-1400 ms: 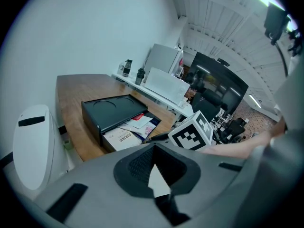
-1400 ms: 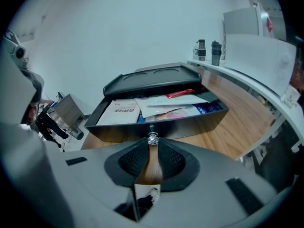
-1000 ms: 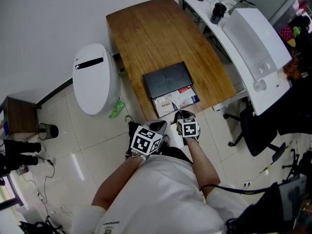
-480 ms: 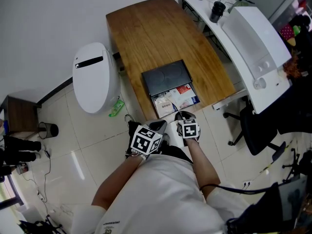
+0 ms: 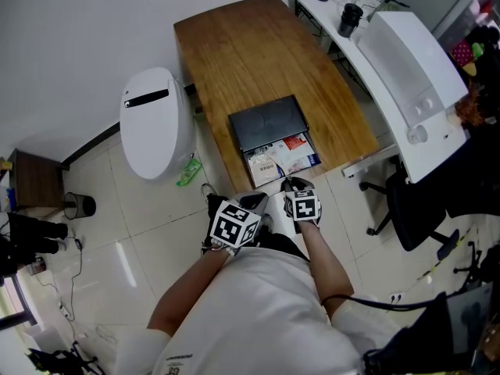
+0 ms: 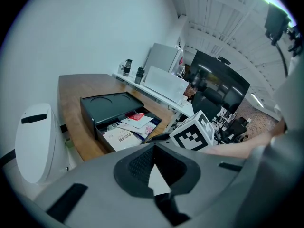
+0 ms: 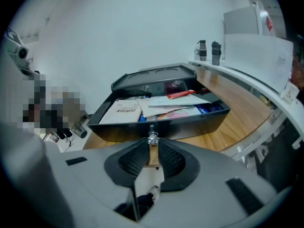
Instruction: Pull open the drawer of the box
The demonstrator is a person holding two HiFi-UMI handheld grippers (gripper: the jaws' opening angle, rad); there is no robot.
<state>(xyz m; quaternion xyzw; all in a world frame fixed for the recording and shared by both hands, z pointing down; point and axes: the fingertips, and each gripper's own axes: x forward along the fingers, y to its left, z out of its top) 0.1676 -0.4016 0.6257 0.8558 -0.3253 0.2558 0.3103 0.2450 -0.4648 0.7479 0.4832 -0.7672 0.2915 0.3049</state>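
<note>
- The box point(image 5: 266, 123) is dark and flat and lies on the wooden table point(image 5: 234, 45), at the end nearest the person.
- Its drawer point(image 5: 283, 162) stands open. It slides along the table's length and points toward the person, and its front panel comes to about the table's near edge.
- The drawer's long axis runs across the table, side to side, parallel to that edge.
- Booklets and papers point(image 7: 142, 109) lie flat inside and cover most of the drawer floor. Their print is too small to read.
- The back of the drawer runs under the box's top and is hidden there.
- A small metal knob point(image 7: 152, 138) sticks out of the middle of the front panel.
- The right gripper point(image 7: 152, 145) has its jaws drawn narrow, with the tips closed on this knob. In the head view the gripper's own body covers the knob.
- The left gripper point(image 6: 153, 152) is off the table, just left of the right one. Its tips meet, with nothing between them.
- A white rounded bin point(image 5: 152, 123) stands on the floor by the table's left side.
- A white desk point(image 5: 406, 61) runs along the table's right side.
</note>
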